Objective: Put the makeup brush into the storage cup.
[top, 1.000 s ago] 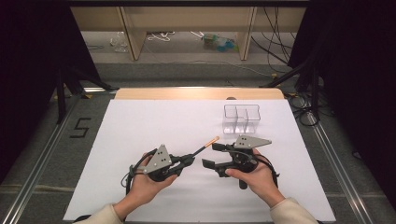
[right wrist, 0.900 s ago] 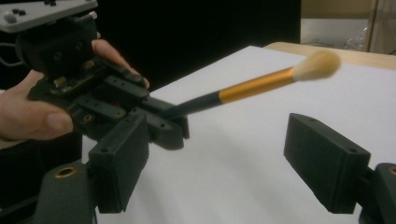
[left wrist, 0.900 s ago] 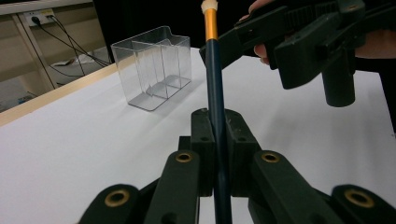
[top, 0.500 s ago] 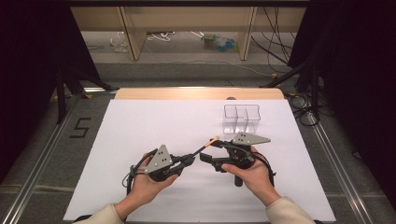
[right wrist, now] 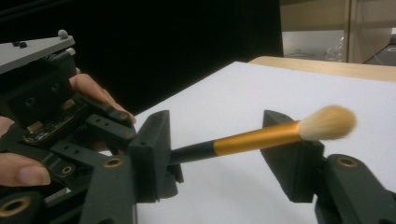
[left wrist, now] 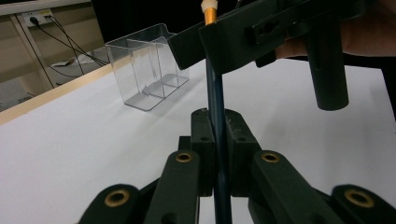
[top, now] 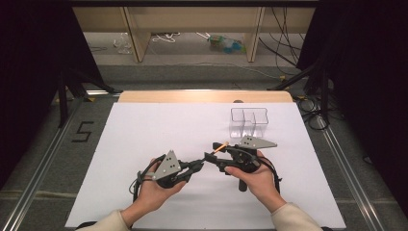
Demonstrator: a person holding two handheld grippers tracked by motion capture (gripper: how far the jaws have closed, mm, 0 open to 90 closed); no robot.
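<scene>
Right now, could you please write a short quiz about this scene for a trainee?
1. True or false: the left gripper is shut on the brush.
2. How do the right gripper's jaws stand: A) shut on the brush, B) open, one on each side of the brush?
3. Fill in: the clear box stands on the white table, ____ the grippers as the high view shows it.

Key: 1 true; 2 B; 3 beyond.

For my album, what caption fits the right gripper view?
Open right gripper around a gold-banded makeup brush held by the left gripper.
</scene>
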